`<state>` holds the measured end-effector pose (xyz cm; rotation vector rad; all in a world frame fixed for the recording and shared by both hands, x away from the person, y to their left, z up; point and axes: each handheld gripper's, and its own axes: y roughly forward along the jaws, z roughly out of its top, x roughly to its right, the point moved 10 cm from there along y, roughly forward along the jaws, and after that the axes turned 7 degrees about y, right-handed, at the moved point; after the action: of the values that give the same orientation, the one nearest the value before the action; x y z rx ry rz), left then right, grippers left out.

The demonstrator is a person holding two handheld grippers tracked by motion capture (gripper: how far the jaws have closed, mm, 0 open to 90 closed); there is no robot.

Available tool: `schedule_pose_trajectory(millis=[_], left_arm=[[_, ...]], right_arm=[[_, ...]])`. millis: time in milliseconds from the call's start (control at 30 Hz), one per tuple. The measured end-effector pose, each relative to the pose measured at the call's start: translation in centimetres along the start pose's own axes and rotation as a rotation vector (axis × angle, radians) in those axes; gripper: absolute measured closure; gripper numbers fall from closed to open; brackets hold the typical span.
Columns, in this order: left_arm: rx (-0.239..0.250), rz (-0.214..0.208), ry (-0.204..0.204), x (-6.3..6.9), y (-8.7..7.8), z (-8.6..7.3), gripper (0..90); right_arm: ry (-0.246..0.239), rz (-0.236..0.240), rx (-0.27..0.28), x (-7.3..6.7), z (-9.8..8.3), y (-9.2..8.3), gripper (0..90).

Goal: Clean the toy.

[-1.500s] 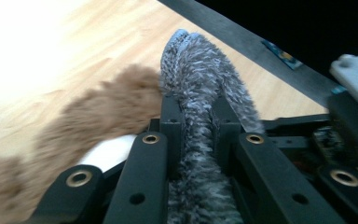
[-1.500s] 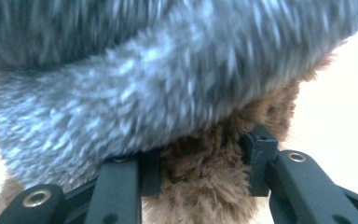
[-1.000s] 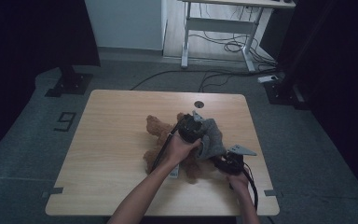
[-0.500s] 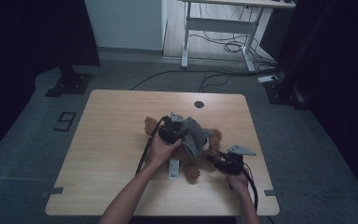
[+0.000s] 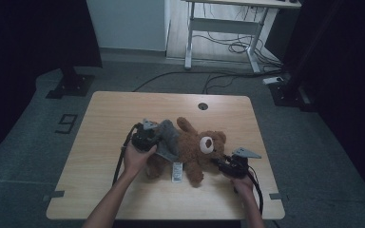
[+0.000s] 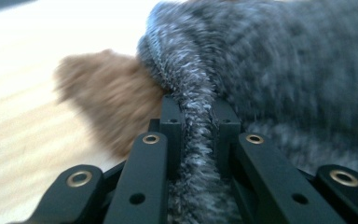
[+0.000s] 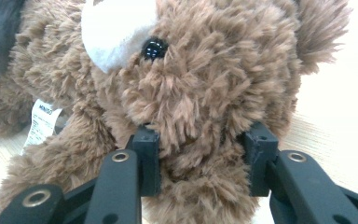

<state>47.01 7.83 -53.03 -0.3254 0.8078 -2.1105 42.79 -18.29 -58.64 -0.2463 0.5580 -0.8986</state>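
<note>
- Teddy bear (image 5: 197, 149), brown plush, lies on its back near the middle of the wooden table (image 5: 100, 123), head toward the person's right, white muzzle up.
- Grey knitted garment (image 5: 167, 137) sits at the bear's left end, bunched over its lower body; part of it is lifted off the bear.
- Left gripper (image 5: 147, 137) is just beside the bear's left end, held in the person's left hand (image 5: 135, 159).
- Left gripper view: the two black jaws are pressed nearly together, pinching a ridge of the grey garment (image 6: 196, 135) between the pads; a brown plush limb of the bear (image 6: 107, 100) shows just behind the fabric, blurred.
- Right gripper (image 5: 228, 165) is at the bear's head end, touching it, with the grey plate (image 5: 246, 153) on top.
- Right gripper view: the jaws stand partly apart and squeeze brown fur of the bear's head (image 7: 200, 93) between them, just below the black eye (image 7: 153, 47) and white muzzle (image 7: 114, 28).
- White sewn label (image 5: 177, 172) lies on the table at the near side of the bear, between its limbs; in the right gripper view it shows printed text (image 7: 42, 122).
- Round cable hole (image 5: 203, 106) in the table lies beyond the bear, well apart from it.
</note>
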Motion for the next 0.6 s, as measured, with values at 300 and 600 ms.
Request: schedule_pose_trajectory(millis=[300,600], left_arm=[[0.136,-0.119,0.073,5.4,-2.0,6.5,79.0],[0.113,-0.207,0.259,15.5,1.7,14.4,78.7]], right_arm=[[0.006,-0.002,0.001,0.1,0.0,0.0,58.0],[0.008,0.005,0.005,0.2,0.0,0.0,58.0]])
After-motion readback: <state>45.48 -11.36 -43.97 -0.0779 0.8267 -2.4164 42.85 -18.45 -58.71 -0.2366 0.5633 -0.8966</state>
